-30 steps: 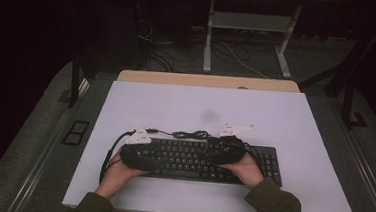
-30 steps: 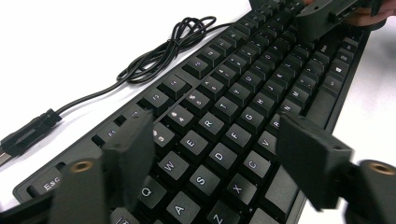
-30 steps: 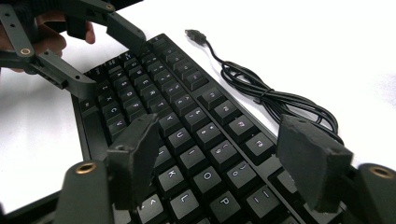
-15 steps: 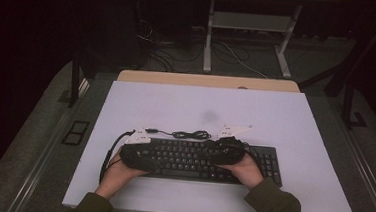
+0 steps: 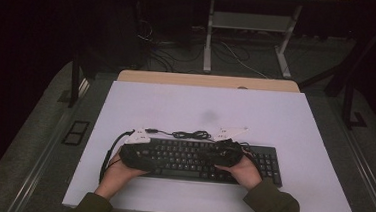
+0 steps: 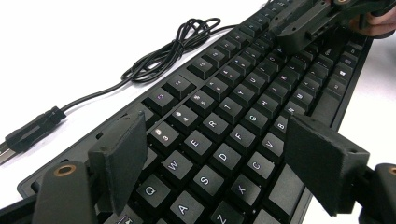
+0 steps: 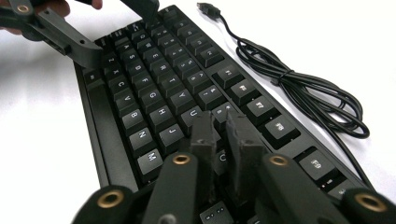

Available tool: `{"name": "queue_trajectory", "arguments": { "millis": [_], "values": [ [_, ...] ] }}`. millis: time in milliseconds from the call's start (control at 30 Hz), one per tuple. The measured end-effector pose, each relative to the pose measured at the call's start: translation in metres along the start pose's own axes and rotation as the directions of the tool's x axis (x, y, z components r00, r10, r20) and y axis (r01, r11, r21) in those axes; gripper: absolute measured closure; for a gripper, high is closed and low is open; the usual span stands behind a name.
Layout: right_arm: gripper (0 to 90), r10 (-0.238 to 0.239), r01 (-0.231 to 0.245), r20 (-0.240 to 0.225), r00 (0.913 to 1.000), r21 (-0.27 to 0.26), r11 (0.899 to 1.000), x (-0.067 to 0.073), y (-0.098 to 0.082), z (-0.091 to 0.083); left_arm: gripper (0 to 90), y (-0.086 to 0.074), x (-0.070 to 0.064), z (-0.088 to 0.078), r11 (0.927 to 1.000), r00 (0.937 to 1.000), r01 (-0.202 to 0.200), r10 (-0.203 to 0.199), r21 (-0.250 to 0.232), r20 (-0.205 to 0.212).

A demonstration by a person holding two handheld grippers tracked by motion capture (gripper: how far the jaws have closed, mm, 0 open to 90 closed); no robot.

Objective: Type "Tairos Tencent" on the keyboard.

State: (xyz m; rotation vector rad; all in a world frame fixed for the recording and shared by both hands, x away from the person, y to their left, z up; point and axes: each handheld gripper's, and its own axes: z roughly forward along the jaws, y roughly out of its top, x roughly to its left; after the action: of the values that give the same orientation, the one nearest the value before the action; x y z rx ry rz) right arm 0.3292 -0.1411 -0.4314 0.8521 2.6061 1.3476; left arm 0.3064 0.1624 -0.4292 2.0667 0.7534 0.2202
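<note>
Black keyboard (image 5: 199,160): I see it flat on the white table (image 5: 295,118), near the front edge, centred between the hands.
Long axis: runs left-right across the table in the high view; key rows face the person, cable (image 5: 186,134) coiled just behind the back edge.
High view: both hands on the keyboard ends, grey plates on top of each gripper.
Left gripper view: key legends readable (Q, W, E, R); USB plug (image 6: 28,133) lying on the table.
Right gripper view: function-row keys and the cable bundle (image 7: 308,95) beside the keyboard.
Left gripper (image 6: 219,168): jaws wide apart above the letter keys, gripping nothing.
Right gripper (image 7: 223,135): jaws have just been closing, now nearly together over the keys; can't tell if a keycap is pinched.
</note>
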Motion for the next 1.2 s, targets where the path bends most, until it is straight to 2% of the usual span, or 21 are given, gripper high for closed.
{"name": "queue_trajectory", "arguments": {
  "millis": [167, 900, 1200],
  "values": [
    [89.1, -0.008, 0.007, 0.011, 0.9999, 0.017, 1.000, 0.0011, -0.0006, 0.0022, 21.0, 0.0002, 0.0003, -0.0008, 1.0000, 1.0000, 0.002, -0.002, -0.005, -0.001],
    [89.2, 0.000, -0.002, 0.038, 0.9993, 0.055, 0.999, -0.0004, -0.0033, 0.0078, 21.0, 0.0003, 0.0006, -0.0017, 1.0000, 1.0000, -0.001, 0.001, -0.009, -0.001],
    [89.1, 0.001, -0.003, 0.036, 0.9993, 0.054, 0.999, -0.0006, -0.0037, 0.0082, 21.0, 0.0004, 0.0006, -0.0018, 1.0000, 1.0000, -0.002, 0.002, -0.009, -0.002]
  ]
}}
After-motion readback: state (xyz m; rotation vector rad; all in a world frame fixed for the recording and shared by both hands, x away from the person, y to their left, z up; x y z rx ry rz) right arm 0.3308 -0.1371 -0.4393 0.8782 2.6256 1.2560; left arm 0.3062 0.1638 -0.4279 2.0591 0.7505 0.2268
